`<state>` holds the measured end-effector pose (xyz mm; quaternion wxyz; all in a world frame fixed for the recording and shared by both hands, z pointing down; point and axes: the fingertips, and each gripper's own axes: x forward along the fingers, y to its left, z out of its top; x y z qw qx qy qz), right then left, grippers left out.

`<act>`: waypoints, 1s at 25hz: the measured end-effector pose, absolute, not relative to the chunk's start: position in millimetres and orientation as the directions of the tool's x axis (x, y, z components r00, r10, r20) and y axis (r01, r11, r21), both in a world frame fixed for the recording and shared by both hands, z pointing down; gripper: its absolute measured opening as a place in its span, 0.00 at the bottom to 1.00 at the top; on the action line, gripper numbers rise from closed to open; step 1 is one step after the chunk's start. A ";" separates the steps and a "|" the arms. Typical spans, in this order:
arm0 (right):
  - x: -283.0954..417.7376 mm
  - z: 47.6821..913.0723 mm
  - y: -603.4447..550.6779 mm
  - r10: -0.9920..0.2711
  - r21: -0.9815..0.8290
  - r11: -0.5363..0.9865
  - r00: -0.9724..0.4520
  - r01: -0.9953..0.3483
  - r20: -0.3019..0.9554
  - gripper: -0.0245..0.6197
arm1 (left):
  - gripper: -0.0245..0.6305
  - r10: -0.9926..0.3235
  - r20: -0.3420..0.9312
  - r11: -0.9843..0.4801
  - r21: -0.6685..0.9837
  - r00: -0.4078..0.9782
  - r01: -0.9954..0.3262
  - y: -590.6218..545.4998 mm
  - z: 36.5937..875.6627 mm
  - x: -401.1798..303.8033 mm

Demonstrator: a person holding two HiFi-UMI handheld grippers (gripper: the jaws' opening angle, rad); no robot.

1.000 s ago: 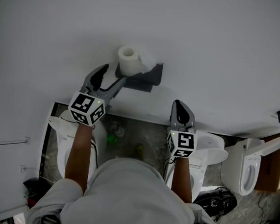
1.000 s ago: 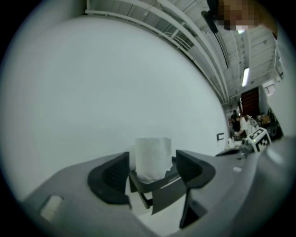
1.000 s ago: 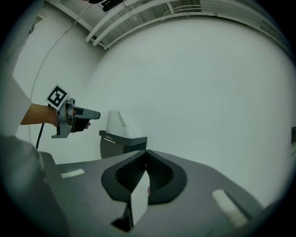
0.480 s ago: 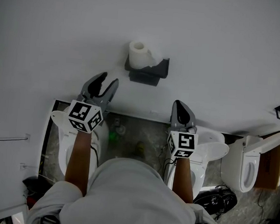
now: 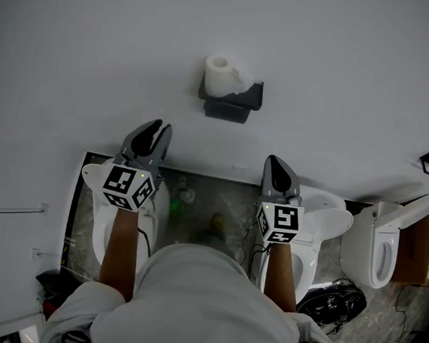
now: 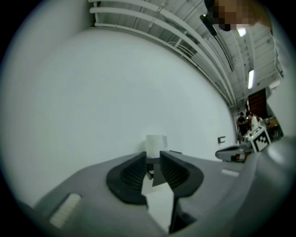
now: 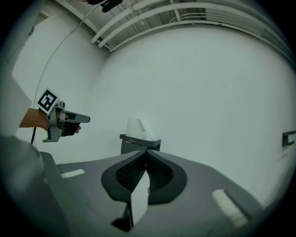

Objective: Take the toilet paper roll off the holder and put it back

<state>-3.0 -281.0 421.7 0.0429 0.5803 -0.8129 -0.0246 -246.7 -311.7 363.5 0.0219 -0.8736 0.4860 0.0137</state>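
Left claw (image 6: 154,157) points level at the wall. Its jaws have just been closing and now stand a narrow gap apart, with nothing between the pads. Right claw (image 7: 146,152) is likewise level and empty, jaws brought together at the tips. Both claws are held side by side in front of the person, well apart from the fixture.

Further off, on the white wall (image 5: 345,66), the toilet paper roll (image 5: 222,75) stands on the dark holder (image 5: 234,105), a loose sheet hanging over its edge.

Assessment: the roll is seated and neither claw has charge of it, so the replacement step appears finished. Should the roll be lifted again, the left claw would need its jaws spread wider than the roll, then a level advance to the holder.
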 end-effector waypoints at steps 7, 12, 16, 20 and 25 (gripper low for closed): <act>-0.1 424.9 -259.2 -0.951 0.079 0.309 -0.306 -0.948 0.044 0.04 | 0.13 -0.854 -0.045 -0.518 -0.024 0.519 -0.855 -291.4 368.1 -251.9; -0.1 425.9 -246.9 -0.952 0.070 0.306 -0.303 -0.950 0.049 0.04 | 0.08 -0.857 -0.063 -0.511 -0.022 0.511 -0.860 -278.1 365.4 -254.6; -3.9 426.1 -238.5 -0.949 0.081 0.316 -0.312 -0.945 0.052 0.04 | 0.07 -0.862 -0.064 -0.504 -0.017 0.504 -0.864 -269.4 368.0 -256.7; -3.1 424.3 -229.5 -0.951 0.082 0.308 -0.305 -0.948 0.048 0.04 | 0.05 -0.865 -0.064 -0.498 -0.013 0.498 -0.867 -259.6 369.7 -260.0; -8.6 425.1 -222.7 -0.950 0.079 0.311 -0.309 -0.947 0.046 0.04 | 0.04 -0.868 -0.060 -0.493 -0.011 0.493 -0.870 -252.6 373.0 -266.1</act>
